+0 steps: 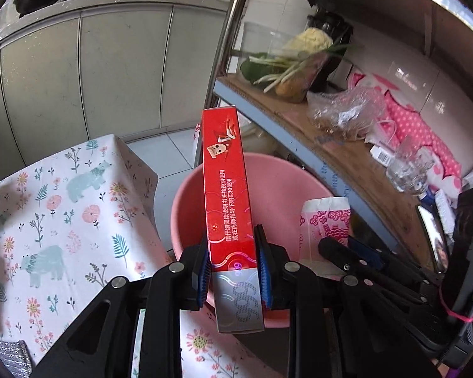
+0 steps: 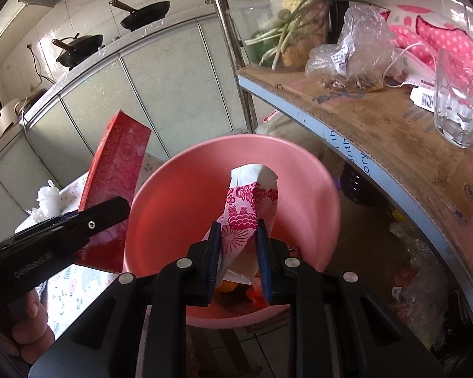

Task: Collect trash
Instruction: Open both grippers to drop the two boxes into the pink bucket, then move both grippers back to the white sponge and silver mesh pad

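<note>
My left gripper [image 1: 233,271] is shut on a long red box [image 1: 227,189], which stands upright over the near rim of the pink basin [image 1: 274,170]. The same red box [image 2: 116,173] shows at the left of the right wrist view, held by the left gripper [image 2: 88,220] beside the pink basin [image 2: 179,195]. My right gripper [image 2: 238,252] is shut on a white and pink paper bag [image 2: 249,201] above the basin's inside. That paper bag [image 1: 324,223] and the right gripper [image 1: 347,249] appear at the right of the left wrist view. Orange and dark scraps [image 2: 236,289] lie in the basin.
A floral tablecloth [image 1: 63,220] covers the table at the left. A wooden shelf [image 2: 394,132] at the right holds a plastic bag [image 2: 350,53], a glass mug [image 2: 460,107], vegetables [image 2: 287,31] and pink cloth [image 2: 441,34]. A metal pole [image 2: 233,47] stands behind the basin. Woks [image 2: 78,47] sit on the back counter.
</note>
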`<state>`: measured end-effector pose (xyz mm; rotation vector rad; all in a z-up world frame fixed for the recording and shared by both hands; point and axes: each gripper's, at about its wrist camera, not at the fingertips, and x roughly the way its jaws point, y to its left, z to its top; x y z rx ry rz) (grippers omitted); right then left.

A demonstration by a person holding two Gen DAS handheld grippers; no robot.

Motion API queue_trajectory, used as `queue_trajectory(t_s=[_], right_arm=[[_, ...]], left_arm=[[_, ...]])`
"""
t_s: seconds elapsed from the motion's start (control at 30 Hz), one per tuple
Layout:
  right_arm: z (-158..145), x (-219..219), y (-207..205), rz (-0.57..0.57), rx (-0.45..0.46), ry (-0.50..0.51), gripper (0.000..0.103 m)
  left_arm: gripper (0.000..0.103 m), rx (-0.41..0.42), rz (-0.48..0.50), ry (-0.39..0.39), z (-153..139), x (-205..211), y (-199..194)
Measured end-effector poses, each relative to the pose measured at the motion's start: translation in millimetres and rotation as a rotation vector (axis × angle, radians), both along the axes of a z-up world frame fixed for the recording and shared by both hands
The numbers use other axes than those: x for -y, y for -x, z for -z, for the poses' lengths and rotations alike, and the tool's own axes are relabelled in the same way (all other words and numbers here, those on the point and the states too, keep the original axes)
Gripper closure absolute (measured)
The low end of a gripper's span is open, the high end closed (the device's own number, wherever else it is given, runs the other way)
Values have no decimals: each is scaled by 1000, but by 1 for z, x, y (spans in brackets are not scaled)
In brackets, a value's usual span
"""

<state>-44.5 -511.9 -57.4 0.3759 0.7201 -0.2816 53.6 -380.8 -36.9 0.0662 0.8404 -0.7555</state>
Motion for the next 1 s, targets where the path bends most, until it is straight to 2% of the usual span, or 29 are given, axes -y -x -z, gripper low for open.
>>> queue_trajectory(t_s=[0.2, 0.27, 0.4, 0.53, 0.67, 1.0], right_arm=[[1, 2, 0, 4, -14, 26, 80], [2, 3, -1, 0, -17, 24, 79], [1, 5, 0, 2, -20, 25, 79], [-3, 4, 2, -3, -10, 24, 69], [-9, 0, 3, -11, -2, 32, 68], [-26, -15, 10, -36, 18, 41, 68]], left_arm=[[77, 23, 3, -16, 1, 8, 3], [71, 45, 6, -23, -1, 11, 7], [67, 70, 16, -22, -9, 13, 11], [65, 102, 13, -25, -18, 11, 17], [60, 132, 6, -20, -28, 6, 24], [59, 178, -54, -18, -52, -16, 47]])
